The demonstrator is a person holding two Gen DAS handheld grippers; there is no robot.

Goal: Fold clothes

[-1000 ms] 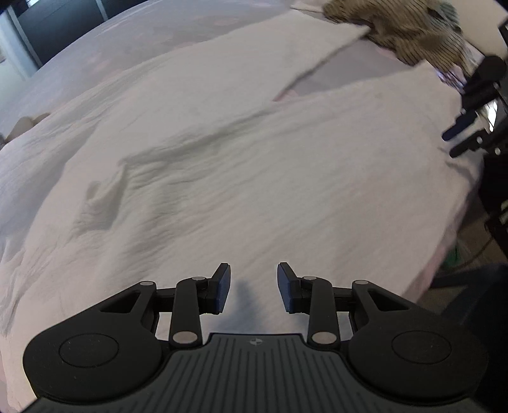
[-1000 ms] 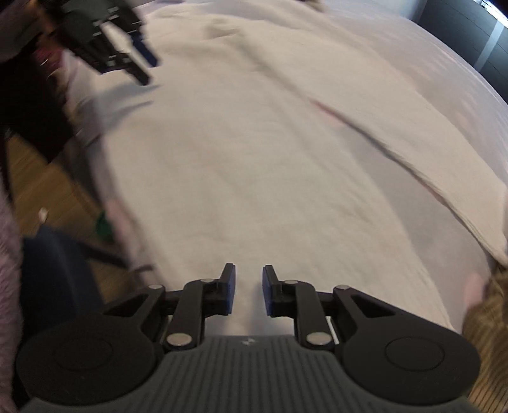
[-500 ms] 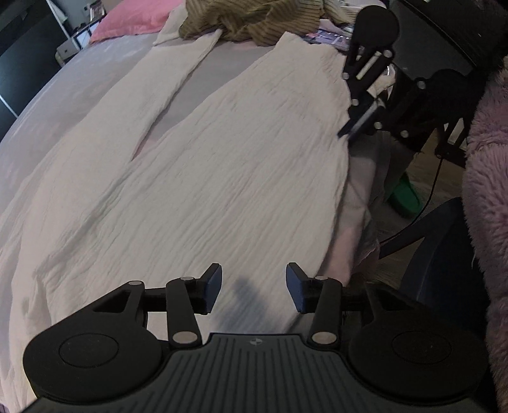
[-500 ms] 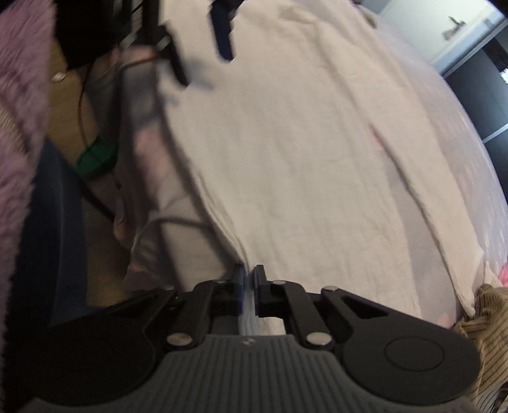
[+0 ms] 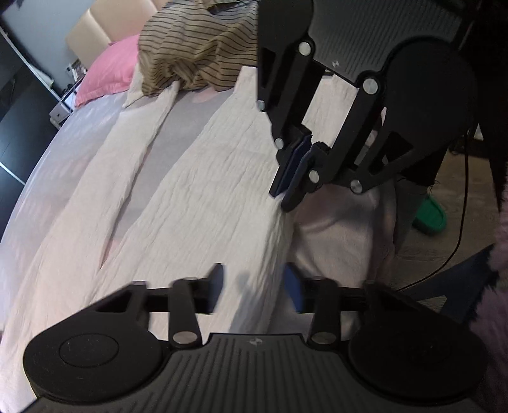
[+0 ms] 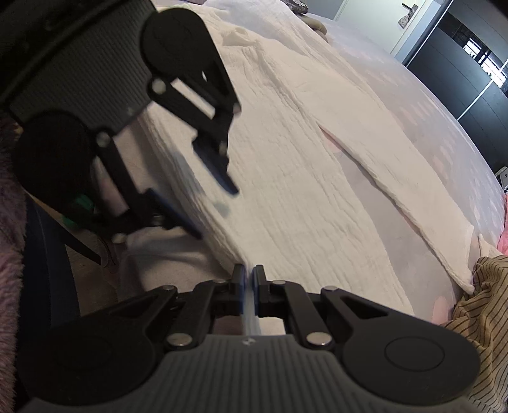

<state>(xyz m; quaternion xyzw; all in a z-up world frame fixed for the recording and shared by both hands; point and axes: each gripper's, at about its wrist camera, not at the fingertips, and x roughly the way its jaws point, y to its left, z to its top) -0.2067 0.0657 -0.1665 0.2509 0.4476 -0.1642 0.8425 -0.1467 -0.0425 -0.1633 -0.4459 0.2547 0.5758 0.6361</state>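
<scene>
White garment (image 5: 203, 203): crinkled, gauzy weave, fine lengthwise wrinkles; it is spread flat along the bed (image 5: 47, 178), its long sleeve (image 6: 409, 193) lying apart from the body with a strip of sheet between. The near edge runs along the mattress side, where the pale pinkish sheet (image 5: 336, 235) hangs in soft folds.

Right gripper (image 6: 249, 279): blue pads are clenched on that edge, a thin fold of white cloth pinched between them; the same is seen from the left wrist view (image 5: 293, 178).

Left gripper (image 5: 254, 286): fingers are spread wide, straddling the same edge nearer the camera, with nothing held; blurred.

A crumpled tan garment with thin dark stripes (image 5: 197, 50) is heaped at the far end, touching the sleeve tip. A pink pillow (image 5: 108, 73) and a beige padded headboard (image 5: 104, 28) lie beyond. Dark wardrobe panels (image 6: 470, 82) are seen across the room. A wood-look floor, a black cable (image 5: 460, 228) and a green object (image 5: 428, 219) are seen beside the bed.

Against half a second ago: the right pads are found already closed in both; the left gripper is now set much closer to the right, and the headboard is newly in view.
</scene>
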